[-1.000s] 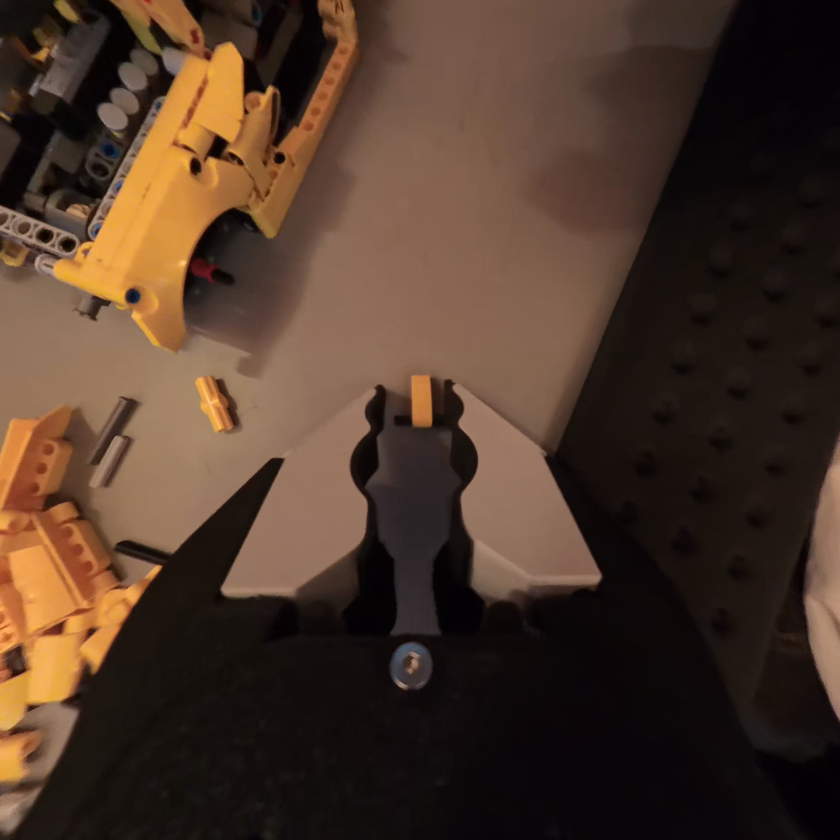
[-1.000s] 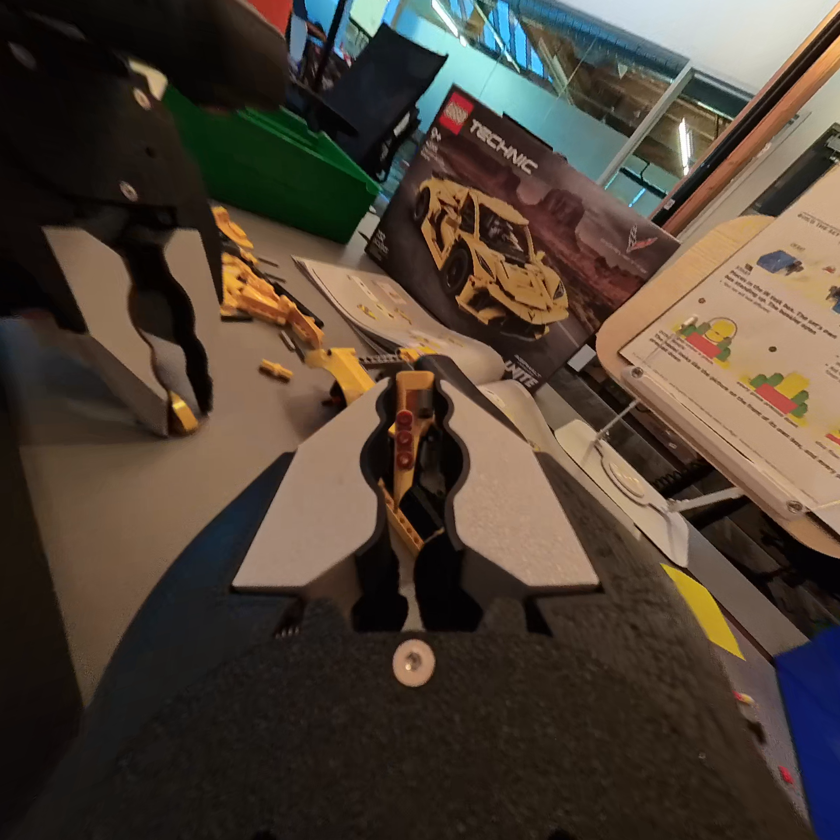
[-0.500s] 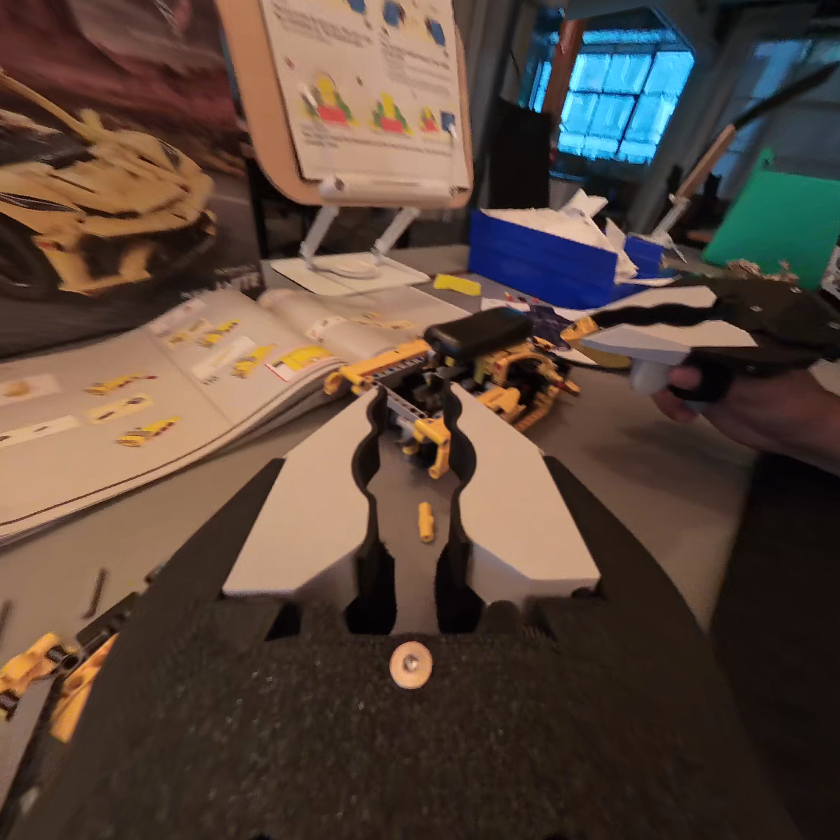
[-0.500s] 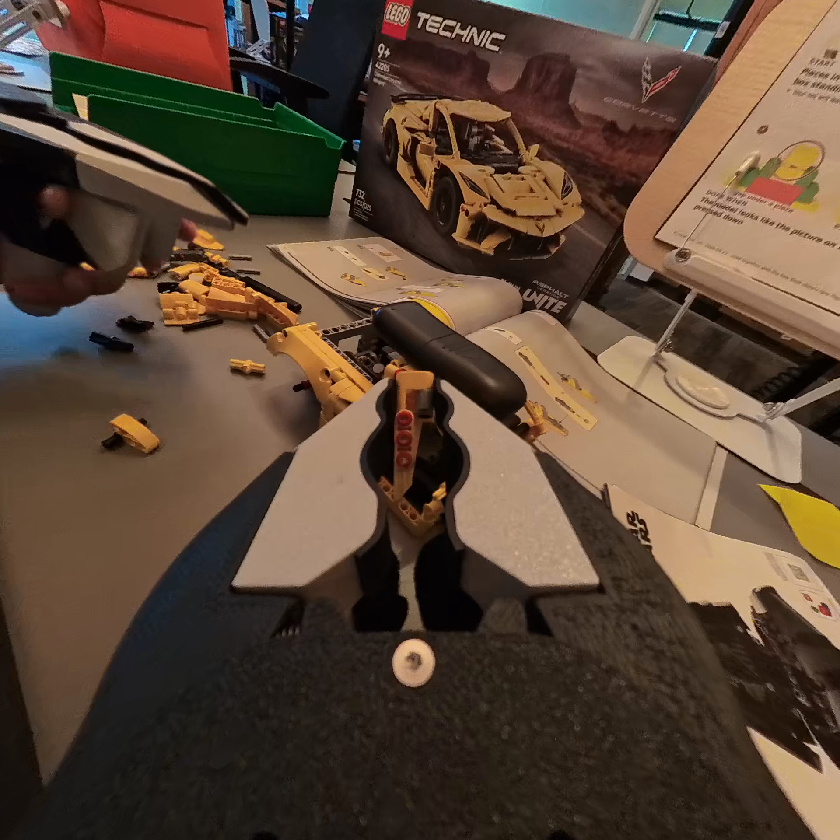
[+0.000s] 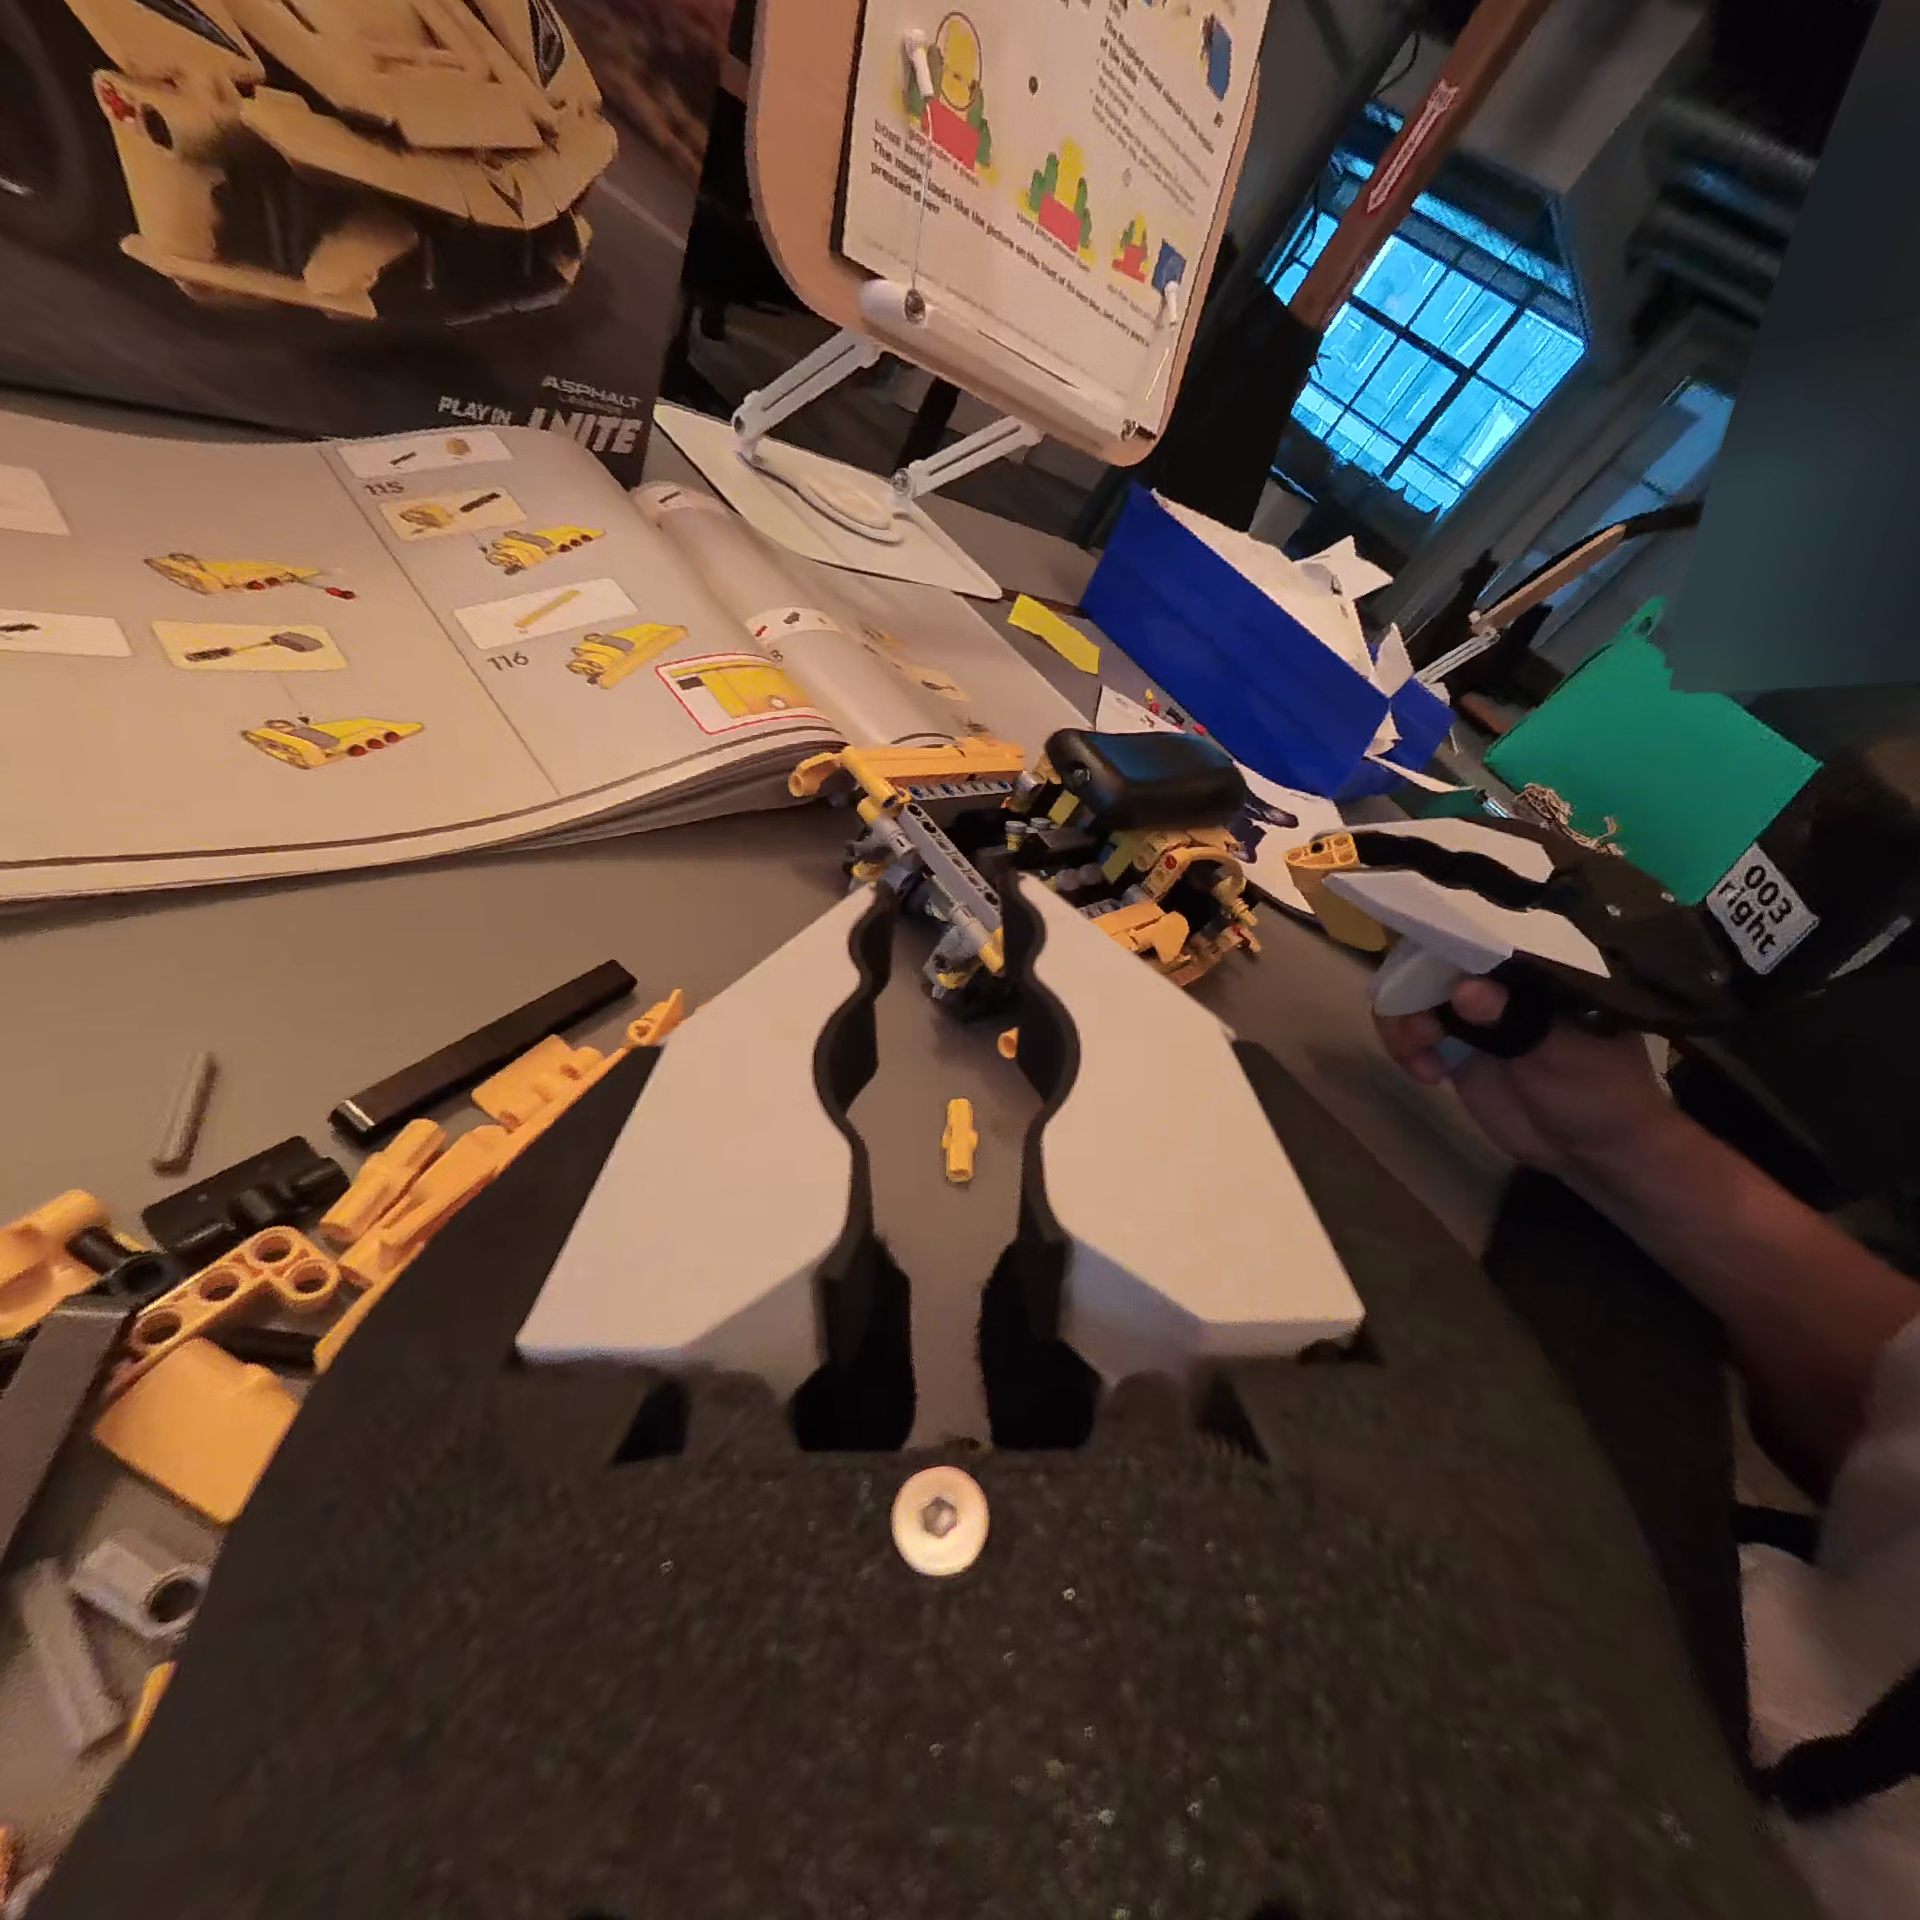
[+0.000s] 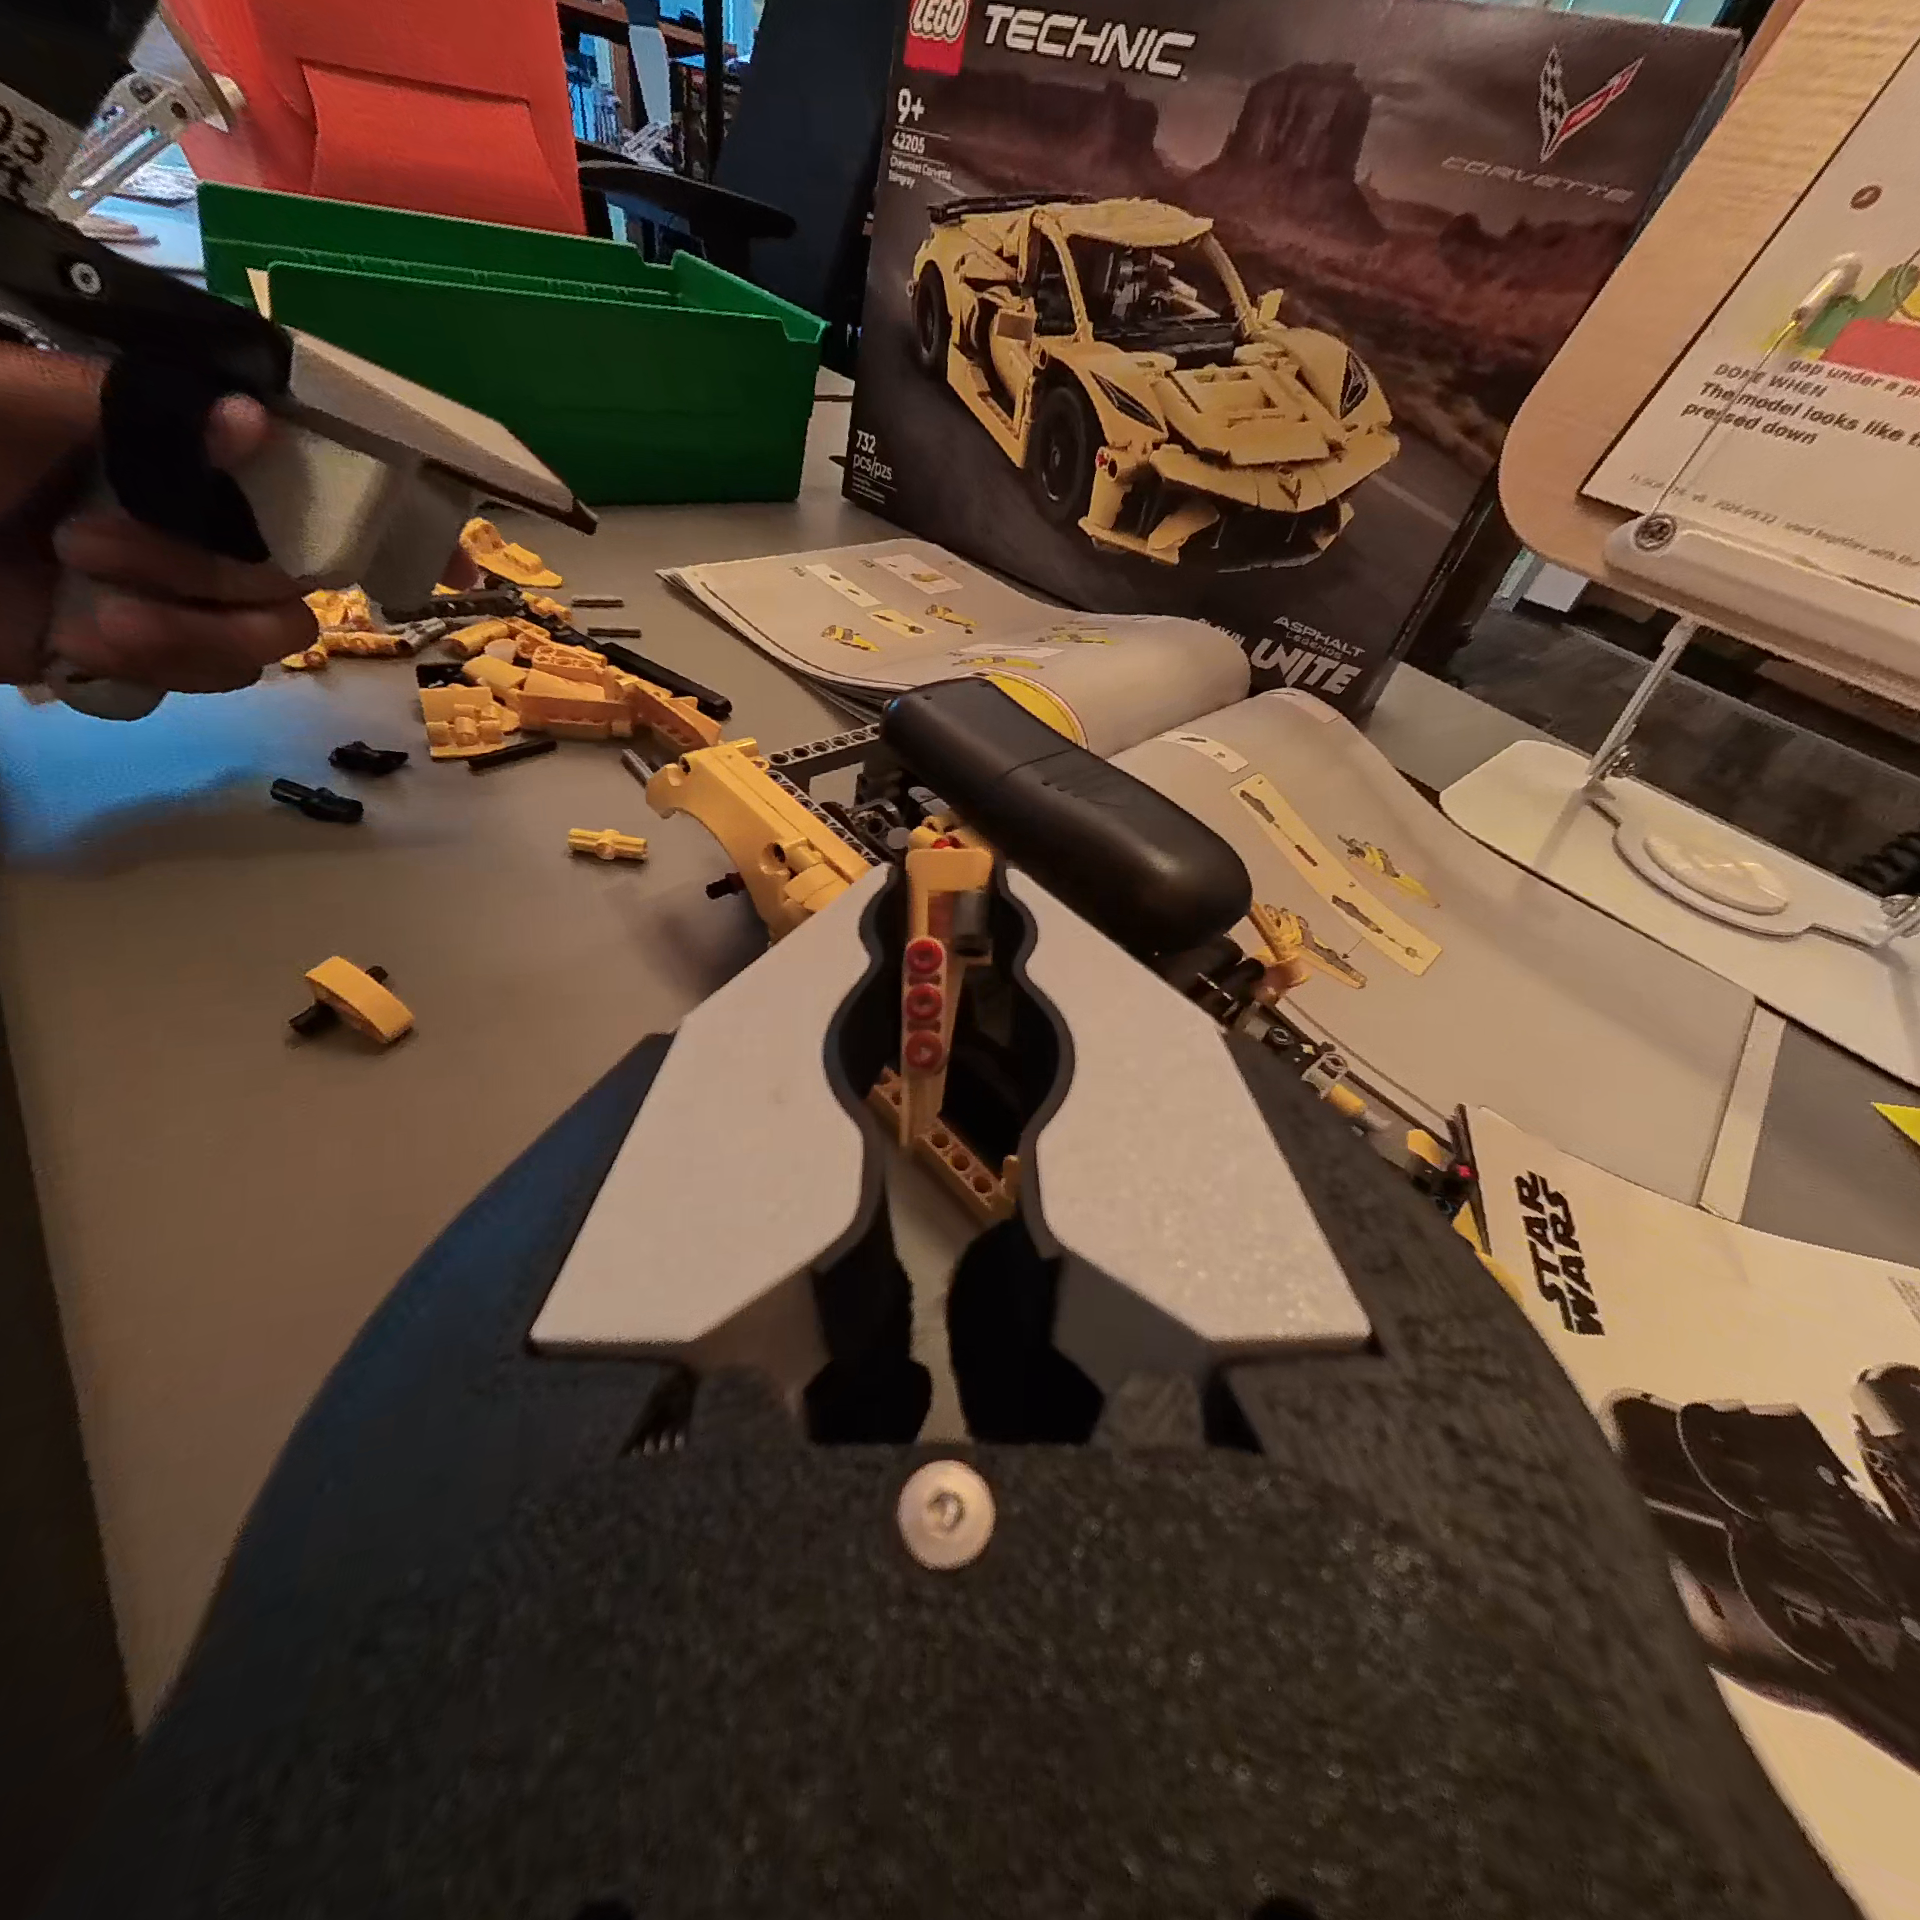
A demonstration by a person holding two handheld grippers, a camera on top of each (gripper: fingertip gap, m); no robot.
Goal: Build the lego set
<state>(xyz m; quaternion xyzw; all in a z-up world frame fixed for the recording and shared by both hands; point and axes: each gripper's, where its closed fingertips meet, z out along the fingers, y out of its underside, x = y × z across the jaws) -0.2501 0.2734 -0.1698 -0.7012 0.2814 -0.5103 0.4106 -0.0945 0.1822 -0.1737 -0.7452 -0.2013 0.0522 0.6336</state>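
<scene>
Now that the small curved yellow piece (image 6: 358, 1000), pinched a second ago in the left hand-held gripper (image 5: 951, 904), has been set down, that gripper is seen with its jaws parted and nothing between them. The piece, with a black pin in it, lies alone on the grey bench (image 6: 260, 1143), well to the left of the right hand-held gripper (image 6: 940, 883). The left gripper has been swung up from pointing at the bench and is now aimed at the half-built yellow car (image 5: 1091, 862), which stands just beyond its fingertips. A tiny yellow peg (image 5: 958, 1140) is seen on the bench through the gap between its fingers.

The right hand-held gripper is closed on a yellow section with red studs (image 6: 925, 997), held as before, close in front of the car. A pile of loose yellow and black parts (image 5: 239, 1278) is spread to the left of the left gripper; an open instruction booklet (image 5: 416, 644) lies beyond it.

It may be judged that the left gripper has been freed either to steady the car or to pick up the peg, while the held section waits to be fitted.
</scene>
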